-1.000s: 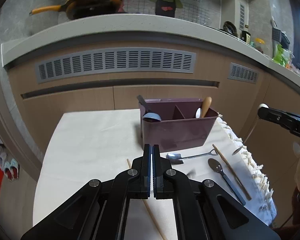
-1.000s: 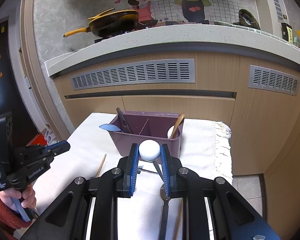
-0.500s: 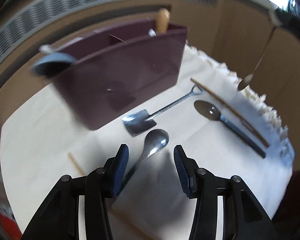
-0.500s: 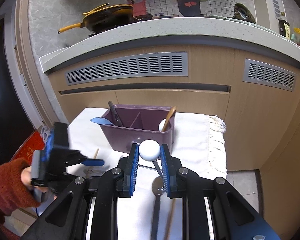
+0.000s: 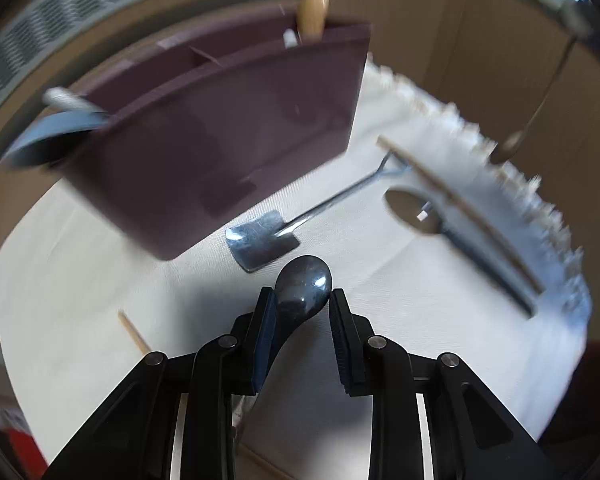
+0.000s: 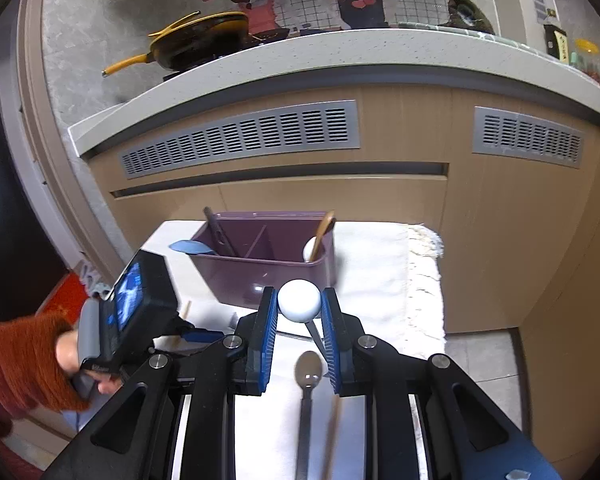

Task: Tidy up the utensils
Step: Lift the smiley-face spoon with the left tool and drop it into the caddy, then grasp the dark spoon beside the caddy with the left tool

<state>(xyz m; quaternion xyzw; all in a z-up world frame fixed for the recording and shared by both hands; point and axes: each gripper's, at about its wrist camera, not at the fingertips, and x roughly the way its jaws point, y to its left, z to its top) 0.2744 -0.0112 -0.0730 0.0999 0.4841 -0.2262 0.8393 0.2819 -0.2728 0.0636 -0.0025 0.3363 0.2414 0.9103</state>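
A purple utensil caddy (image 5: pixel 228 152) stands on the white cloth (image 5: pixel 100 280); it also shows in the right wrist view (image 6: pixel 268 268). My left gripper (image 5: pixel 302 308) is open low over the cloth, its pads either side of a steel spoon (image 5: pixel 304 284). A shovel-shaped spoon (image 5: pixel 260 240), a dark-handled spoon (image 5: pixel 416 210) and a wooden chopstick (image 5: pixel 460 204) lie to its right. My right gripper (image 6: pixel 299 306) is shut on the white ball end (image 6: pixel 299 300) of a thin spoon, held in the air.
The caddy holds a blue spatula (image 6: pixel 192 247), a dark utensil (image 6: pixel 216 232) and a wooden spoon (image 6: pixel 324 230). Another chopstick (image 5: pixel 134 332) lies left of the left gripper. Kitchen cabinets (image 6: pixel 340 196) rise behind the table. The cloth's fringed edge (image 6: pixel 424 252) is at the right.
My left gripper opened, tipped down and dropped to the cloth, closing in around the steel spoon. My right gripper rose slightly, still holding the ball-ended spoon.
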